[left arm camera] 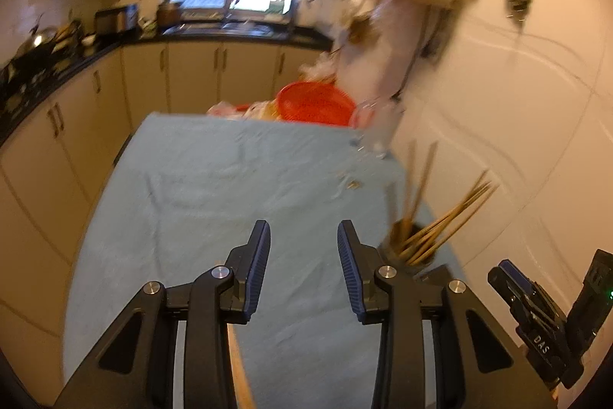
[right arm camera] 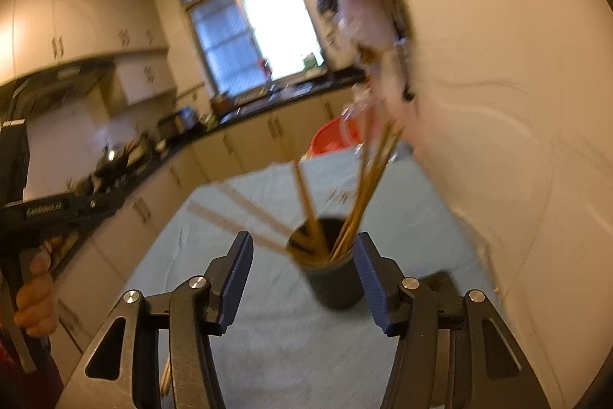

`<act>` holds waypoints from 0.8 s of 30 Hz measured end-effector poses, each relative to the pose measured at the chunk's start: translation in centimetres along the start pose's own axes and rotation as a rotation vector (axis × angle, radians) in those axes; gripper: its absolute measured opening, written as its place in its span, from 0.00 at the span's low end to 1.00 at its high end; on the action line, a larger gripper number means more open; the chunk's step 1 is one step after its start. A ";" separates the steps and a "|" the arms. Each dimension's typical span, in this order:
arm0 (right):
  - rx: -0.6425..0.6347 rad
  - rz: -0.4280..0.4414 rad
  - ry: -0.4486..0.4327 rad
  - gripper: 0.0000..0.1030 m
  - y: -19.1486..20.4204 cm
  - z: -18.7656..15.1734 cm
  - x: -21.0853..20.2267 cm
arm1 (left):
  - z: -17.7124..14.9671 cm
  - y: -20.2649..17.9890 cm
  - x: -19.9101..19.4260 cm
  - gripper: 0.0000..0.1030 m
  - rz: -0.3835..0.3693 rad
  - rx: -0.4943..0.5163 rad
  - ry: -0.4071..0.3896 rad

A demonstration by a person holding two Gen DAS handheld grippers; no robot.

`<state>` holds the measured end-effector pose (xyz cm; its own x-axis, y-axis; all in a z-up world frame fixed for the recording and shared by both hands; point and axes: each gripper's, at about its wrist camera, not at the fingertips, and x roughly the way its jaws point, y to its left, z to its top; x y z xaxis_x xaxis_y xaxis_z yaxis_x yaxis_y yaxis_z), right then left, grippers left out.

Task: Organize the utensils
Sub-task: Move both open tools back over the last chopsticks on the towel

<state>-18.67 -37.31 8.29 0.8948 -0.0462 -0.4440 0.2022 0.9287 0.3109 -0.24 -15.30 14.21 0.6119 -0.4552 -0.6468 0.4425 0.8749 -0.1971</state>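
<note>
Kitchen, desk [left arm camera: 214, 179] under light-blue cloth. Dark cup [right arm camera: 333, 278] of chopsticks [right arm camera: 367, 190] near desk's right edge by the wall. Left tongs [left arm camera: 304, 240] spread, empty. Right tongs [right arm camera: 302, 252] spread, cup just ahead, untouched.

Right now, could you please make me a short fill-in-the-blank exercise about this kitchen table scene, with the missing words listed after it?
1. The chopsticks stand in a dark ____.
2. The table is covered by a light ____ cloth.
3. The basin at the far end of the table is ____ in colour.
4. Nothing lies between the jaws of the left gripper; they are ____.

Missing words: cup; blue; red; open
</note>
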 end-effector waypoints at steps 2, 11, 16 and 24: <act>-0.026 0.023 0.045 0.57 1.3 -1.1 1.1 | -0.9 1.8 0.6 0.34 0.023 -0.031 0.031; -0.132 0.047 0.206 0.57 5.8 -6.4 8.3 | -5.8 9.2 4.5 0.34 0.088 -0.179 0.198; -0.169 0.015 0.231 0.57 6.4 -7.7 11.9 | -7.6 10.6 7.0 0.34 0.084 -0.205 0.281; -0.202 -0.027 0.210 0.57 6.7 -8.6 14.9 | -8.5 11.0 10.7 0.34 0.084 -0.226 0.382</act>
<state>-7.43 -28.64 -3.43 0.7839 -0.0140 -0.6208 0.1226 0.9836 0.1326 5.55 -9.11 -1.14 0.3352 -0.3245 -0.8845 0.2215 0.9396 -0.2608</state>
